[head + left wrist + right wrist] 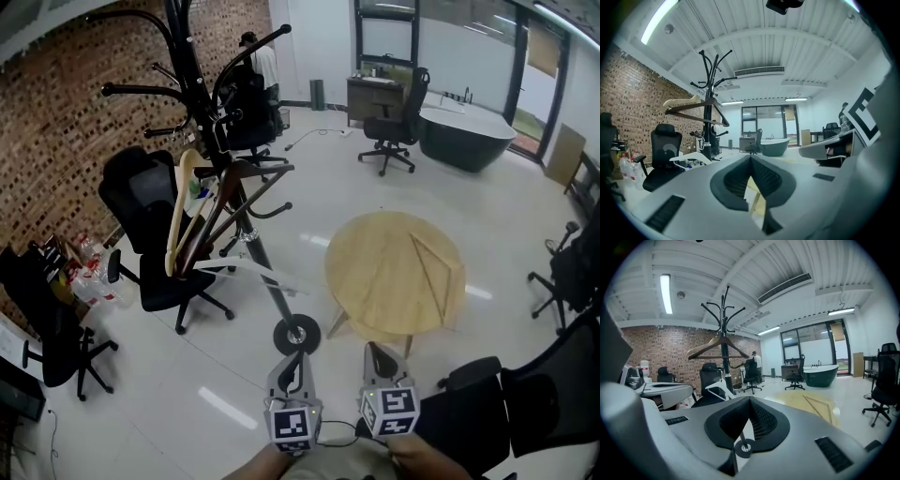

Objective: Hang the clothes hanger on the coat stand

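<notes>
The black coat stand (246,230) leans across the head view, its round base (296,335) just ahead of my grippers. A pale wooden hanger (177,220), a dark brown hanger (228,197) and a white hanger (251,271) hang on it. Another wooden hanger (438,270) lies on the round wooden table (375,272). My left gripper (296,364) and right gripper (377,358) sit low and side by side, both shut and empty. The left gripper (751,158) faces the stand (708,93). Past the right gripper (750,399) I see the stand (724,338) and the table (787,401).
Black office chairs (150,234) stand left of the stand, one (394,131) at the back and others (525,403) at the right. A dark bathtub (466,131) is far right. Bottles (89,272) line the brick wall (56,122). A person (265,61) stands at the back.
</notes>
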`<action>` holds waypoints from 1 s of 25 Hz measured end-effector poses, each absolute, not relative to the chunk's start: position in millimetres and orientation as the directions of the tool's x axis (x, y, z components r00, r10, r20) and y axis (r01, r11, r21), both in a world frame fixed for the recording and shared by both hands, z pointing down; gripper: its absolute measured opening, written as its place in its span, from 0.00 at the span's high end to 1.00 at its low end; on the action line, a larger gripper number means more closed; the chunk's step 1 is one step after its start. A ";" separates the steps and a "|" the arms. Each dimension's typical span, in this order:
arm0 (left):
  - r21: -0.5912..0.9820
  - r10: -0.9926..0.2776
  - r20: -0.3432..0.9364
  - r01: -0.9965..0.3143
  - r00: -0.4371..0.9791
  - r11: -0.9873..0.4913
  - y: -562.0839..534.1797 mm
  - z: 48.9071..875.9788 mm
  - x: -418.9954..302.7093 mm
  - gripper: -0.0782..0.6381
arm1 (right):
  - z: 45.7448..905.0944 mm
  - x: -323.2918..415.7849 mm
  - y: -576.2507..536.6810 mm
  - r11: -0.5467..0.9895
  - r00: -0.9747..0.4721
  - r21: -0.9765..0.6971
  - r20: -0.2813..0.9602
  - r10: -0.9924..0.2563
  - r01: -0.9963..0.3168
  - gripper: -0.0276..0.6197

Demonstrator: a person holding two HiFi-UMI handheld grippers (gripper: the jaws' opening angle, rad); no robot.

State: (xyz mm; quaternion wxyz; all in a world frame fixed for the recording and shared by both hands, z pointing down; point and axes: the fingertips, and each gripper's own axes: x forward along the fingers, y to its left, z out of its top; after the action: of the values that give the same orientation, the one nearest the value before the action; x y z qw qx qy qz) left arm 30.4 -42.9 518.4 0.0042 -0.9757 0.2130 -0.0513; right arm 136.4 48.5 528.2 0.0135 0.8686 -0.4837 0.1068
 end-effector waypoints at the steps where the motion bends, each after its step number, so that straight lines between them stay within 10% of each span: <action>1: -0.034 -0.417 0.104 -0.415 0.903 -0.909 -40.9 520.9 29.5 0.87 | 530.8 135.2 50.1 -0.533 0.509 -0.088 0.204 -0.837 -0.842 0.96; 25: -0.045 -0.451 0.115 -0.449 0.885 -0.892 -30.2 519.2 33.7 0.87 | 530.1 141.5 55.5 -0.507 0.481 -0.102 0.204 -0.853 -0.856 0.96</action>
State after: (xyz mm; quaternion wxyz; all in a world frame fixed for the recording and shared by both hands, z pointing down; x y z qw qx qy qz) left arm 33.7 -30.2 519.2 0.0086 -0.9707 0.2320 -0.0613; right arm 141.5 55.5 530.1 0.0071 0.8604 -0.4966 0.1145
